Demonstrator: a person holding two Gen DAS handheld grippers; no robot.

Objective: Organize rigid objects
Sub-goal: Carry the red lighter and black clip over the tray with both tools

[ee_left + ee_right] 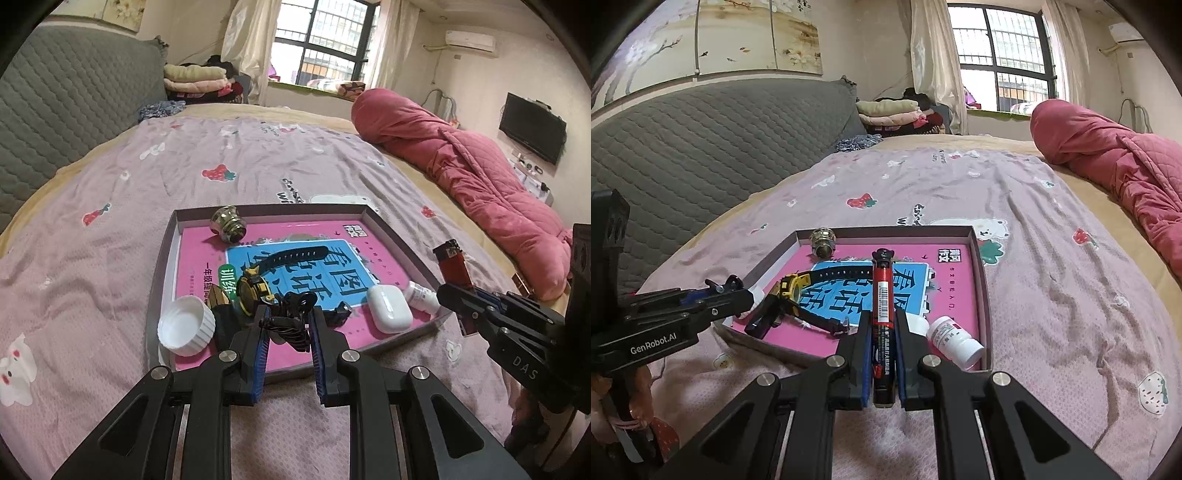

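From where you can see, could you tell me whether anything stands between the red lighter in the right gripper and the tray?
Nothing visible does. The red lighter, clamped in the right gripper, is over the tray's near edge; the white pill bottle lies just to its right.

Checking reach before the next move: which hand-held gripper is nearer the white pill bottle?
Right. The right hand-held gripper, holding the red lighter, sits just beside the white pill bottle; the left hand-held gripper is across the tray.

White earbud case mostly hidden behind gripper finger; lighter label unreadable.
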